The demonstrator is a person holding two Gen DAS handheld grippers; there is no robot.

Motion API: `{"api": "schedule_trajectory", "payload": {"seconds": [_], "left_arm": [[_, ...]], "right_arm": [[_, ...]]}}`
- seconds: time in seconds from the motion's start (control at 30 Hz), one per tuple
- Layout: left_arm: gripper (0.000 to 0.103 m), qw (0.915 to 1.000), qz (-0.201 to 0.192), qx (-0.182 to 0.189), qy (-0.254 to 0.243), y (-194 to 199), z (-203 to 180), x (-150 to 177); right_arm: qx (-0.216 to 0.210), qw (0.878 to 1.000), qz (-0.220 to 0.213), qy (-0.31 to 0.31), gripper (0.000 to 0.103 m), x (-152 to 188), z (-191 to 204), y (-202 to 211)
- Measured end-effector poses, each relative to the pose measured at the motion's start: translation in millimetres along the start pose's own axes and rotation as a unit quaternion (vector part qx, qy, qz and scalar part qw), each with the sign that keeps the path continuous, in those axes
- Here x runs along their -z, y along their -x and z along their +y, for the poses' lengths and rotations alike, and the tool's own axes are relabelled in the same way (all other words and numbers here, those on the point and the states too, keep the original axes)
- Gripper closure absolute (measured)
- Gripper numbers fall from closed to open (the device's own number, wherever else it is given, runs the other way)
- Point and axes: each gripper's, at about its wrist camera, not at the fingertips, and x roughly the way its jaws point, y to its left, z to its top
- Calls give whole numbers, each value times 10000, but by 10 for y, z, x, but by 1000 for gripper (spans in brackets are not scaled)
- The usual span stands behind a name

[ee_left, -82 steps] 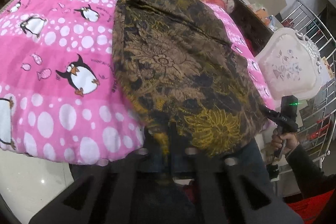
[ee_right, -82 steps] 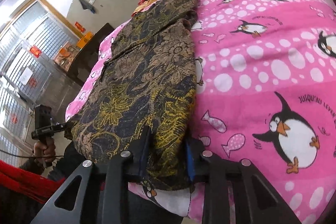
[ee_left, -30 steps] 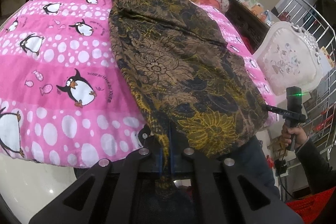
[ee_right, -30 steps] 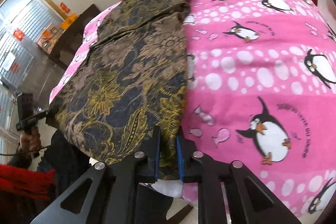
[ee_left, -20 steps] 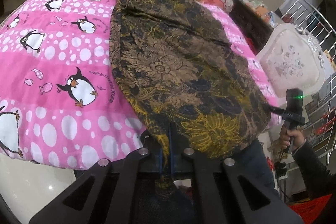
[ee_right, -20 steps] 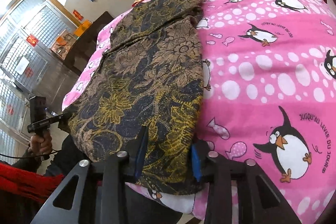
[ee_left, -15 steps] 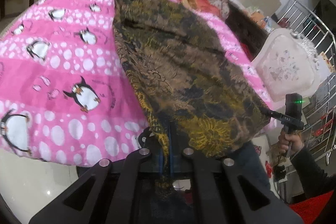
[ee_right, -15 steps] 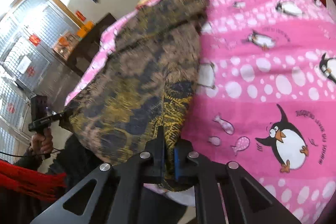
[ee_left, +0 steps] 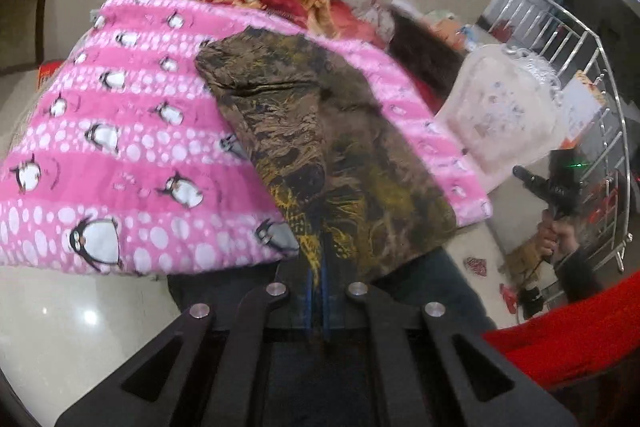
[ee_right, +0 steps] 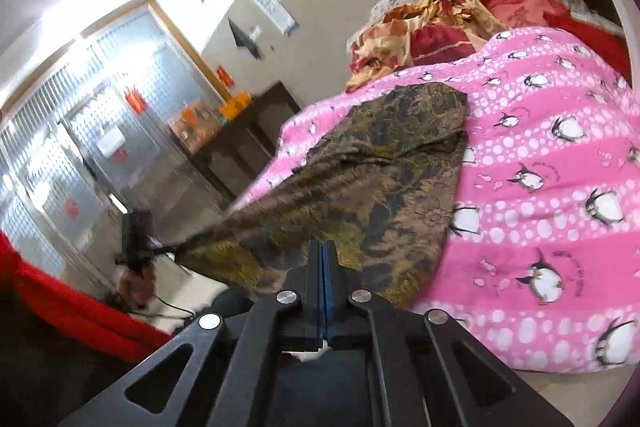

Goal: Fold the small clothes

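A thin, floppy garment (ee_left: 320,147) in brown, black and mustard floral print is lying down the middle of the left wrist frame, draping over a puffy pink quilt (ee_left: 132,147) patterned with penguins and white dots. Its near hem is hanging off the quilt's edge. The left gripper (ee_left: 316,291) is pinching that hem at lower centre, its blue-lined jaws clenched on the cloth. In the right wrist frame, the right gripper (ee_right: 324,283) is gripping another part of the near edge, jaws pressed tight on the fabric, which is stretching leftward to the other gripper at centre left. Motion blur is smearing the print. A crumpled red and gold blanket (ee_right: 432,27) is bunching at upper right. The person's red sleeve (ee_right: 72,299) is cut off at lower left.
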Motion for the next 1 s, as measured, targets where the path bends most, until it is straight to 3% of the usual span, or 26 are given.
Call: {"api": "schedule_trajectory", "payload": {"seconds": [0.07,0.1,0.13,0.2,0.23,0.33,0.43,0.5,0.6,0.7,0.87,0.9,0.93,0.97,1.0], "left_arm": [[100,9997,-23,-69,249,-127,122,-11],[100,9995,-37,-108,308,-179,160,-17],[100,9993,-35,-116,367,-223,192,-19],[101,9989,-27,-110,450,-296,227,-15],[101,9988,-5,-114,467,-320,237,-10],[100,9986,44,-109,517,-377,269,7],[100,9981,62,-114,604,-393,316,16],[100,9977,80,-138,661,-405,342,31],[100,9974,106,-96,710,-419,357,47],[100,9975,142,-77,685,-460,352,58],[100,9976,162,-60,675,-486,345,47],[100,9975,148,-44,683,-480,342,45],[100,9975,141,-44,698,-475,342,47],[100,9974,136,-45,711,-470,340,48],[100,9973,124,-35,719,-456,336,50]], "right_arm": [[388,9988,78,-299,97,8,-196,-95],[546,9972,132,-495,87,31,-311,-167],[697,9948,289,-684,69,87,-450,-295],[724,9921,544,-866,45,179,-579,-486],[732,9907,712,-900,45,260,-624,-623],[458,9905,1059,-743,45,445,-609,-890],[537,9885,1338,-465,45,566,-571,-1123],[368,9908,1204,-504,44,591,-583,-1119],[-317,9897,1247,-634,48,634,-565,-1055],[-392,9858,1538,-553,48,737,-542,-1112],[-668,9855,1392,-697,53,711,-591,-1222],[-618,9856,1428,-667,61,702,-578,-1259],[-611,9851,1460,-679,86,696,-570,-1288],[-676,9844,1468,-693,97,689,-549,-1300],[-814,9856,1367,-575,96,662,-489,-1236]]}}
